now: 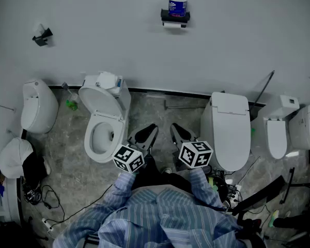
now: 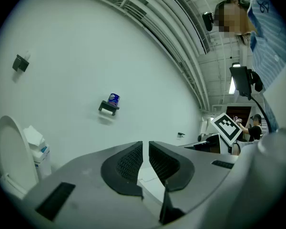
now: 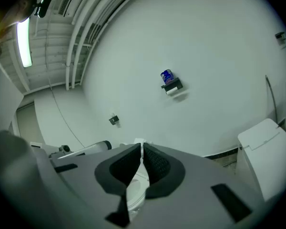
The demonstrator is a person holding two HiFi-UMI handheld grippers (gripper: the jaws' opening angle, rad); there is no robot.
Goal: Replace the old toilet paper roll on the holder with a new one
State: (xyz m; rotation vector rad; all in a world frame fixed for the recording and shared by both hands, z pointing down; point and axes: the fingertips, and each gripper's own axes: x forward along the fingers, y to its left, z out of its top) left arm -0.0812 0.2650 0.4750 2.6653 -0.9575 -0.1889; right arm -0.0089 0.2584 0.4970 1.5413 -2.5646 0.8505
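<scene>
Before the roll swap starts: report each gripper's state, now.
Left gripper: closed, holding nothing.
Right gripper: closed, holding nothing.

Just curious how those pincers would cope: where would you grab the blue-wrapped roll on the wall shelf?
Probably across its round sides, at mid-height, coming straight in from the front. The blue-wrapped roll stands upright on top of the wall-mounted holder, so its back faces the wall and only the front and sides look free.
</scene>
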